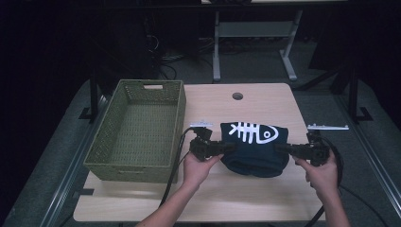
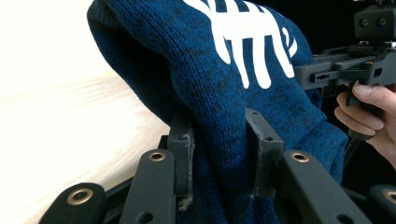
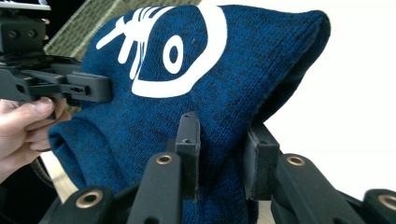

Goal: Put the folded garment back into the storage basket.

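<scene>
Sweater [image 1: 255, 146] first: dark blue knit with a white fish skeleton printed on it, folded into a thick bundle and pinched at both ends. My left tongs [image 1: 226, 148] are nearly closed on a bunched fold at the sweater's left edge; in the left gripper view the pads [image 2: 183, 156] press into the wool from either side. My right tongs [image 1: 283, 148] are closed the same way on the sweater's right edge, with a fold squeezed between the pads [image 3: 190, 154] in the right gripper view.

I judge it soft and limp, light for its bulk, and not fragile. The knit looks coarse enough to give the pads good friction, so slipping seems unlikely as long as each pinch keeps several layers. A single layer would stretch and let the rest sag. The unsupported middle will droop between my two grips, so I would keep the holds at opposite edges and level.

The sweater's lower part looks to lie on the pale worktop [image 1: 236, 198], though I cannot tell whether the upper fold is raised off it. Left of the sweater, just beyond my left hand [image 1: 198, 168], sits an empty green woven basket [image 1: 137, 130]. My right hand [image 1: 324, 172] is at the sweater's right.
</scene>
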A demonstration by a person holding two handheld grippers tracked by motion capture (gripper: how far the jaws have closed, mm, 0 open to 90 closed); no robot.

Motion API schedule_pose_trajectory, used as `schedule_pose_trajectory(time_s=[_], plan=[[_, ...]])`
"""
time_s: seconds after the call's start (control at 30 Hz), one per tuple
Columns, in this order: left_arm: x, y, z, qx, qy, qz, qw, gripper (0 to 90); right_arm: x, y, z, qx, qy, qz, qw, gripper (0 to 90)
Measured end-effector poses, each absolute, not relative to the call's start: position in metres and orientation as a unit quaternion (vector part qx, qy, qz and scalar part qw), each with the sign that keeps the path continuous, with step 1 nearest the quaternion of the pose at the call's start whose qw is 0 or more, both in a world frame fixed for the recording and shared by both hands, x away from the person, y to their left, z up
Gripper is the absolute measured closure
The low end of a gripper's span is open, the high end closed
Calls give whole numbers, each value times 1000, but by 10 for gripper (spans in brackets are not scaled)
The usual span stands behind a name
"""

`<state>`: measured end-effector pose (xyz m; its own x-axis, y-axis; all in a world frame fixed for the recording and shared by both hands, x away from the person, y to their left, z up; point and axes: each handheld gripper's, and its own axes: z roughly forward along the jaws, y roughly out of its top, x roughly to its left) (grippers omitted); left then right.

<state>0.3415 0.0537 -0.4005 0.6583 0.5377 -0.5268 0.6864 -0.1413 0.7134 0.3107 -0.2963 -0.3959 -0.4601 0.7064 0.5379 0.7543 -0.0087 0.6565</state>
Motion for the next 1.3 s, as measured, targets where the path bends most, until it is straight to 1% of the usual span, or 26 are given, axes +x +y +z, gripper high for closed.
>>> schedule_pose_trajectory(time_s=[0.23,0.7,1.3], plan=[[343,61,-385,748,404,-72,522,678,310,-293,-381,-510,-703,-494,22,712],[345,79,-360,741,400,-65,535,679,314,-281,-358,-493,-702,-513,33,711],[350,107,-340,733,402,-63,546,679,324,-259,-334,-470,-706,-528,43,710]])
